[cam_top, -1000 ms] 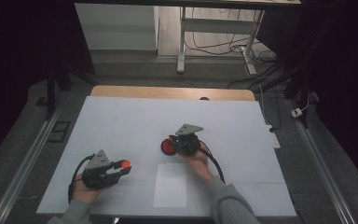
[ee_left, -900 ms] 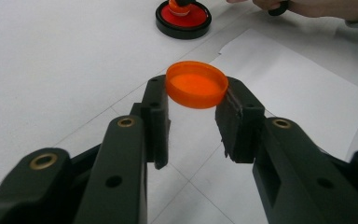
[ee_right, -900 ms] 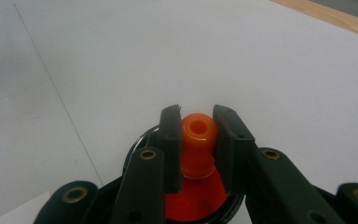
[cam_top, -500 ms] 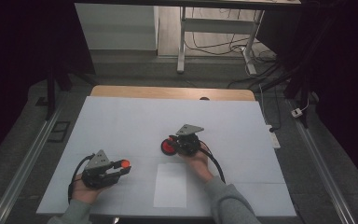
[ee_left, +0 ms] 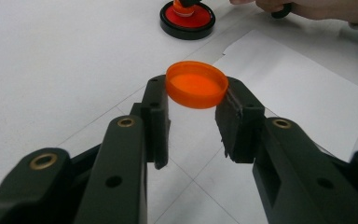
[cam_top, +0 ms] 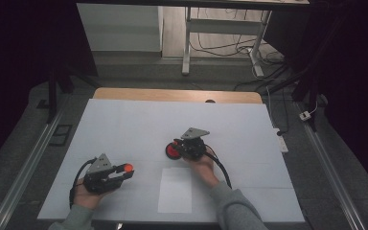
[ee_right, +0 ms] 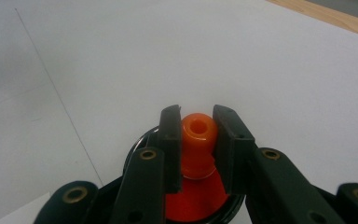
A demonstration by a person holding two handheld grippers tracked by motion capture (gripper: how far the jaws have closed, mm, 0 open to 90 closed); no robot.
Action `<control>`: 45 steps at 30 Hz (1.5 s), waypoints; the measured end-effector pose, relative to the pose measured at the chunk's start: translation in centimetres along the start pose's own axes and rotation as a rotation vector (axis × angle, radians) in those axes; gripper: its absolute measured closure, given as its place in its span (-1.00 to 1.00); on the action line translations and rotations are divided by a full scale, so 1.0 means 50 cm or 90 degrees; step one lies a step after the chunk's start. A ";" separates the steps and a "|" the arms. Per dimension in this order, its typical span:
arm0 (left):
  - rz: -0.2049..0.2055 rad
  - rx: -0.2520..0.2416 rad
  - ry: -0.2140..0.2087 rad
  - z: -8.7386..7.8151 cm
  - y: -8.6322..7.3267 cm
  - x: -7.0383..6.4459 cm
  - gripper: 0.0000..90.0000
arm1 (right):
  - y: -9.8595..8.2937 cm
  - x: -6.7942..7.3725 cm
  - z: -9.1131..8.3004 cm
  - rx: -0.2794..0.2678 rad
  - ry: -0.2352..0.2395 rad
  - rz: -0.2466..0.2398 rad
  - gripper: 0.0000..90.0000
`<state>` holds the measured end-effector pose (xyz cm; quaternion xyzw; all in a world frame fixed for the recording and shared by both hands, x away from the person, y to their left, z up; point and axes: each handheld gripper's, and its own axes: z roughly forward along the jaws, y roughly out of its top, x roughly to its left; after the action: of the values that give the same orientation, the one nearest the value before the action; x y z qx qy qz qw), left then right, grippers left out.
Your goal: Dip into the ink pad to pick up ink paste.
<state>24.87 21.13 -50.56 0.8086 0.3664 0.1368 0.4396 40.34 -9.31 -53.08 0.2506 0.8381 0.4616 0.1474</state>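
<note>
Left hand-held gripper [ee_left: 193,100] clamped on orange cap [ee_left: 196,84] by rim, held above counter [cam_top: 124,124]. Cap light, thin, smooth plastic; likely slippery, so grip rim squarely. Right hand-held gripper [ee_right: 196,116] pinching orange spout [ee_right: 198,135] of red-and-black container [cam_top: 174,151], standing mid-counter.

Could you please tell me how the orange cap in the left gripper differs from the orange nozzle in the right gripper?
The orange cap is wide, flat and held clear of the table; the orange nozzle is narrow, upright, with a hole on top, rising from a black-rimmed red base. Both are orange and clamped between jaws.
</note>
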 end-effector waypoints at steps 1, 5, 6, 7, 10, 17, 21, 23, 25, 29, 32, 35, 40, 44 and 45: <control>-0.001 0.000 -0.001 0.000 0.000 0.000 0.46 | 0.000 0.000 0.000 -0.002 0.002 0.002 0.62; -0.002 0.000 0.000 0.001 -0.001 0.003 0.46 | 0.005 -0.004 -0.004 -0.001 0.009 0.016 0.61; -0.004 0.000 -0.001 0.000 -0.002 0.005 0.46 | 0.010 -0.008 -0.013 -0.028 0.018 0.040 0.61; -0.005 0.000 -0.001 0.000 -0.002 0.006 0.46 | 0.021 -0.010 -0.026 -0.051 0.017 0.051 0.61; -0.009 0.000 0.002 0.001 -0.003 0.009 0.46 | 0.051 -0.007 -0.063 -0.081 -0.002 0.026 0.61; -0.006 -0.001 0.002 0.000 -0.002 0.007 0.46 | 0.061 -0.005 -0.090 -0.094 0.011 0.032 0.61; -0.007 0.000 0.002 0.000 -0.003 0.009 0.46 | 0.061 -0.012 -0.099 -0.098 0.018 0.047 0.61; -0.007 -0.001 0.002 0.000 -0.004 0.010 0.46 | 0.060 -0.017 -0.104 -0.099 0.017 0.051 0.61; -0.009 -0.002 0.003 -0.001 -0.004 0.010 0.46 | 0.059 -0.021 -0.108 -0.101 0.018 0.058 0.61; -0.008 0.000 0.003 -0.001 -0.004 0.011 0.46 | 0.058 -0.027 -0.114 -0.104 0.019 0.064 0.61; -0.008 0.000 0.003 0.000 -0.005 0.012 0.46 | 0.056 -0.029 -0.116 -0.103 0.020 0.068 0.61; -0.013 -0.003 0.004 -0.002 -0.006 0.016 0.46 | 0.055 -0.031 -0.117 -0.108 0.025 0.074 0.61; -0.019 -0.006 0.003 -0.003 -0.008 0.021 0.46 | 0.053 -0.038 -0.123 -0.107 0.027 0.078 0.61; -0.015 -0.005 0.000 -0.002 -0.009 0.021 0.46 | 0.050 -0.041 -0.131 -0.107 0.023 0.080 0.61; -0.012 -0.004 0.000 -0.001 -0.009 0.021 0.46 | 0.050 -0.041 -0.133 -0.106 0.023 0.079 0.61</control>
<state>25.35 22.07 -50.98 0.8035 0.3737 0.1335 0.4437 39.55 -13.97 -47.41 0.2806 0.7820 0.5425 0.1241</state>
